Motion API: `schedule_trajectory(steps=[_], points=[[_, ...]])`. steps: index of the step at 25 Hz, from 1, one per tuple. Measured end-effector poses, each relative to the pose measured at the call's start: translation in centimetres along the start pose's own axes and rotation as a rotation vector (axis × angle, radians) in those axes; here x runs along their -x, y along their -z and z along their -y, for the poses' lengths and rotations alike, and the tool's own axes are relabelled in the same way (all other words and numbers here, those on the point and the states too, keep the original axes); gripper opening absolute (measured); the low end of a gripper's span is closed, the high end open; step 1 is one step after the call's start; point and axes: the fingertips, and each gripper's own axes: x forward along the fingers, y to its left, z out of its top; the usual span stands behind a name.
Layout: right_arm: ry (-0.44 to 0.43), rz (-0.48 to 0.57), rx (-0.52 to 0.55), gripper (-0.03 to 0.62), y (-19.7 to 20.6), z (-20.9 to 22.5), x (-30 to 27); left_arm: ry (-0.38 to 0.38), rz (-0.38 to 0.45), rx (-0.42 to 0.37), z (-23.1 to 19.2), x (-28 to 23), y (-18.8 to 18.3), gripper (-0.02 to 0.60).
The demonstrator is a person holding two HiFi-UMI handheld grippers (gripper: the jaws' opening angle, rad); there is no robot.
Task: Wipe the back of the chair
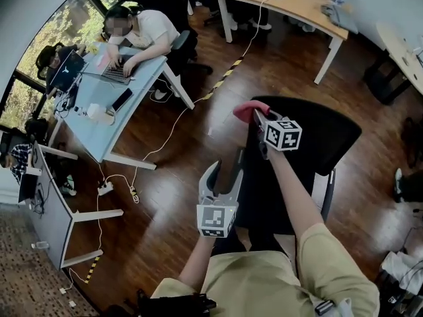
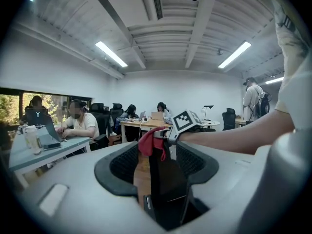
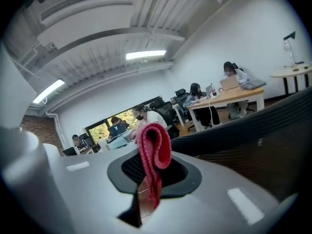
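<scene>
The black office chair (image 1: 310,137) stands in front of me, its back seen from above. My right gripper (image 1: 256,116) is shut on a red cloth (image 1: 246,109) and holds it at the top left corner of the chair back. In the right gripper view the cloth (image 3: 153,150) loops up out of the jaws, with the dark chair back (image 3: 253,135) to the right. Lower down, my left gripper (image 1: 225,170) is shut on the chair back's left edge. In the left gripper view this black edge (image 2: 168,179) fills the gap between the jaws, with the cloth (image 2: 148,141) above it.
A light blue desk (image 1: 99,121) with a person typing on a laptop stands at the left. A wooden desk (image 1: 297,5) is at the back. A power strip (image 1: 106,189) and cables lie on the wooden floor. A person (image 2: 252,99) stands at the far right.
</scene>
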Motion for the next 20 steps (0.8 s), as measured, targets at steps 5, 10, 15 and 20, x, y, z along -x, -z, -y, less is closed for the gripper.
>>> schedule_trajectory(steps=[5, 10, 15, 20], points=[[0.115, 0.022, -0.055, 0.035, -0.1, 4.1, -1.3, 0.017, -0.042, -0.001, -0.8, 0.0, 1.3, 0.227], [0.243, 0.067, -0.081, 0.037, -0.2, 9.6, 4.0, 0.06, -0.058, 0.016, -1.0, -1.4, 1.5, 0.227], [0.457, 0.171, -0.158, 0.037, -1.0, 19.9, 15.4, 0.137, -0.052, 0.007, 1.2, -4.0, 0.8, 0.227], [0.681, 0.259, -0.193, 0.037, -1.7, 29.1, 28.2, 0.19, -0.07, 0.005, 3.1, -5.6, 1.3, 0.227]])
